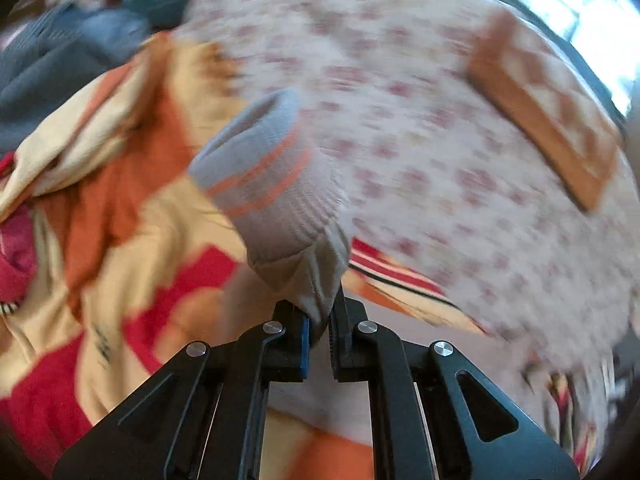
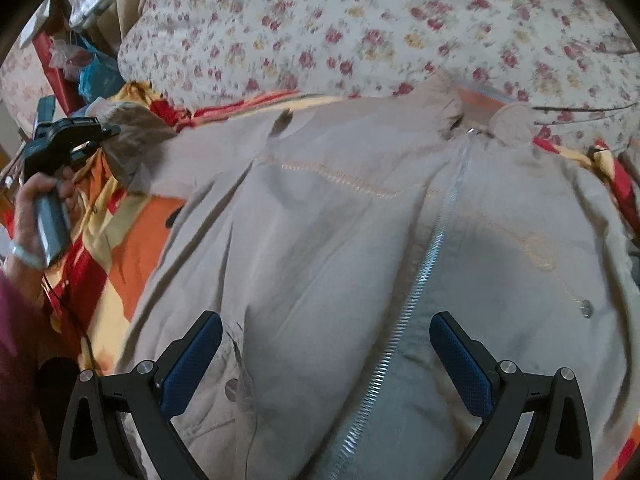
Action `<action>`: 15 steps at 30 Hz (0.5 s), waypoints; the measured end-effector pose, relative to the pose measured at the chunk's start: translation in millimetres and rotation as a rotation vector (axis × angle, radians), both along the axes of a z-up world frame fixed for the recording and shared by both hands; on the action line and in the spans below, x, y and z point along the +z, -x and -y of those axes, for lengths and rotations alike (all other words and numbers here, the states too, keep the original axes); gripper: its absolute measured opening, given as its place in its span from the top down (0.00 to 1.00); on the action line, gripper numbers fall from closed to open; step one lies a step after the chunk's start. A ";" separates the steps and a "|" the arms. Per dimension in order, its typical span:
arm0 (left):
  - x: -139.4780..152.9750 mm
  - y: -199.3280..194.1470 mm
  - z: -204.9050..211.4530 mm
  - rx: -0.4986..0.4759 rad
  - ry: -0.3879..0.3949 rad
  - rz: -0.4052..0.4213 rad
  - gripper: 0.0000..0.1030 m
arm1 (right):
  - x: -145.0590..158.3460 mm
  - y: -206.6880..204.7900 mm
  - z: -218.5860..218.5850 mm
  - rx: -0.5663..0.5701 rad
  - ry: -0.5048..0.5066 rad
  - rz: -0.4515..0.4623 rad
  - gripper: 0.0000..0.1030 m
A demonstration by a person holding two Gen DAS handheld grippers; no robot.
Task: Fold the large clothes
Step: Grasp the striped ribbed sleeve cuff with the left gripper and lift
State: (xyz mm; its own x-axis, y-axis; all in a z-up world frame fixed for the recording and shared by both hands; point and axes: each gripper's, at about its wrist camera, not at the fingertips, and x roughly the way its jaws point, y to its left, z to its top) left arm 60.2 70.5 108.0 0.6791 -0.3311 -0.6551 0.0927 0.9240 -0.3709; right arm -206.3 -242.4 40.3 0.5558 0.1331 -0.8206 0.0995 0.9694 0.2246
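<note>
- Beige jacket (image 2: pixel 320 240) sleeve (image 1: pixel 280 200) is pinched in your left gripper (image 1: pixel 318 328): the sleeve fold is in hand.
- Right gripper (image 2: pixel 326 360) hovers spread wide, holding nothing.
- Next, lay the sleeve across the chest.

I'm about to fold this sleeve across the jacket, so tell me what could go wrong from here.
1. The left tool pinches only a small bunch of sleeve just behind the striped cuff, so it could slip out mid-swing.
2. The right tool hangs open above the jacket, pinning nothing, so the body may drag sideways.
3. The patterned blanket underneath is rumpled and may bunch into the fold.
</note>
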 end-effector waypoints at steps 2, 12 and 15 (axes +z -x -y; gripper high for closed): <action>12.4 25.5 36.0 -0.081 -0.011 0.021 0.94 | 9.9 6.3 8.7 -0.029 0.000 0.023 0.00; -21.6 104.8 212.5 -0.404 -0.023 -0.076 0.94 | 27.6 42.1 70.9 -0.195 -0.053 0.052 0.00; -49.5 119.9 245.8 -0.501 -0.001 -0.146 0.94 | 25.1 51.9 84.7 -0.231 -0.064 0.044 0.00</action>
State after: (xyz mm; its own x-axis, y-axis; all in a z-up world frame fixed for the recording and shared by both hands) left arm -59.7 -175.3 58.5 0.3395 -0.5910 -0.7317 0.4709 0.7803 -0.4117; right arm -258.2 -327.2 65.4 0.6128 0.0491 -0.7887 0.3059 0.9055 0.2941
